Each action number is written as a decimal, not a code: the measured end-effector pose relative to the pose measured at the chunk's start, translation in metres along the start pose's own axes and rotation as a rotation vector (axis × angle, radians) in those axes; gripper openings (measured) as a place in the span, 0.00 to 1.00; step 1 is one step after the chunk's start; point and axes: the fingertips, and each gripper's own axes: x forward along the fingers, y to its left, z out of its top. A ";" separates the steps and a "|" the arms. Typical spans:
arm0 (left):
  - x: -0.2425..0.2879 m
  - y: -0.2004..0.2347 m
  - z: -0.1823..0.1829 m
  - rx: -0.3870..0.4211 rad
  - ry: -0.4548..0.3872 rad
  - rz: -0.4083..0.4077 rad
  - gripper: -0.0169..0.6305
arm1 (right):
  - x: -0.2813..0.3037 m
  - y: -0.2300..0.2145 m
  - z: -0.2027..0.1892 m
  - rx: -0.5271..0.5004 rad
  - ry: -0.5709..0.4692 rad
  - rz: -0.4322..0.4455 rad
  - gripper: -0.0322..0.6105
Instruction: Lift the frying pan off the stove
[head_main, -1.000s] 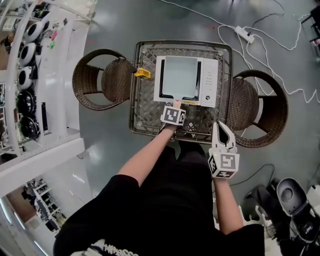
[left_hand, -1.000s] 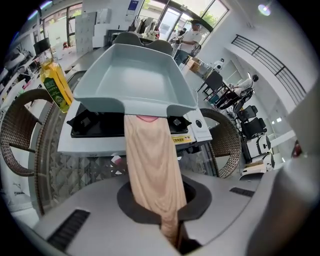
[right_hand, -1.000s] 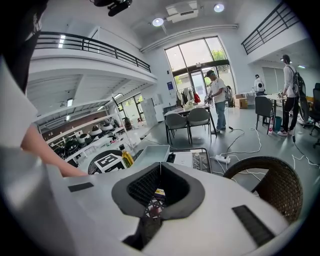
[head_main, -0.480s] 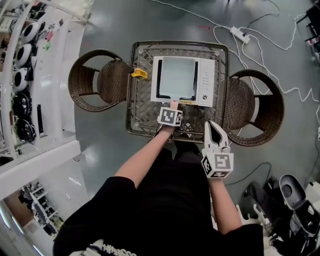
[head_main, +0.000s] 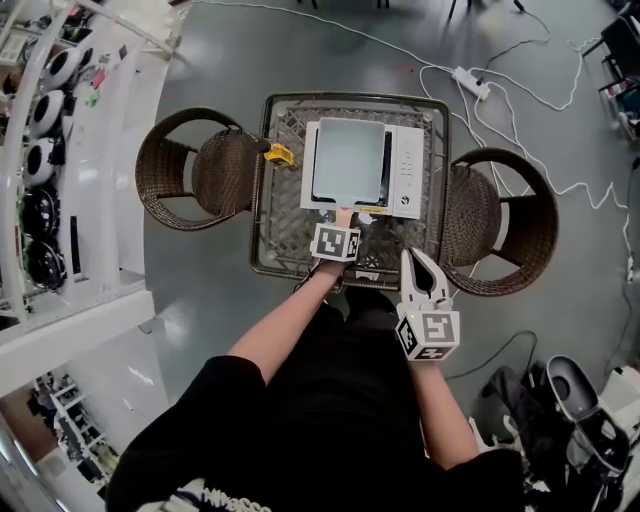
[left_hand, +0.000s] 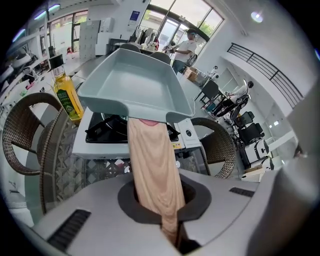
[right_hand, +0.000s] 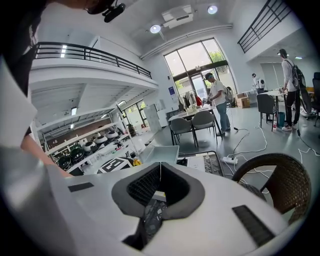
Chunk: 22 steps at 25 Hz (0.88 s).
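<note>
On the wicker table (head_main: 270, 232), between wicker chairs (head_main: 190, 170) at 9 and 3 o'clock, sits a white stove (head_main: 408, 170), its panel print too small to read. The grey frying pan (left_hand: 135, 82) hangs just above it, its tan handle (left_hand: 150, 155) pinched by the left gripper (left_hand: 161, 200). At the table's 5 o'clock the right gripper (head_main: 420, 262) has its jaws pressed together. A yellow bottle (left_hand: 66, 97) stands at the stove's 9 o'clock.

One frying pan (head_main: 349, 160), one stove (head_main: 408, 172), one table (head_main: 272, 232), one oil bottle (left_hand: 66, 95), two wicker chairs (head_main: 190, 168) (head_main: 497, 225), and my two — left tongs (head_main: 343, 216), right tongs (head_main: 418, 260).
</note>
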 end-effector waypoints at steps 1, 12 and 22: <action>-0.005 -0.001 0.000 0.002 -0.014 -0.004 0.06 | -0.002 0.003 0.000 -0.007 -0.003 -0.001 0.10; -0.095 -0.026 0.005 0.128 -0.227 -0.053 0.06 | -0.035 0.031 0.022 -0.093 -0.066 -0.081 0.10; -0.194 -0.058 -0.022 0.146 -0.417 -0.124 0.06 | -0.069 0.087 0.002 -0.090 -0.091 -0.107 0.10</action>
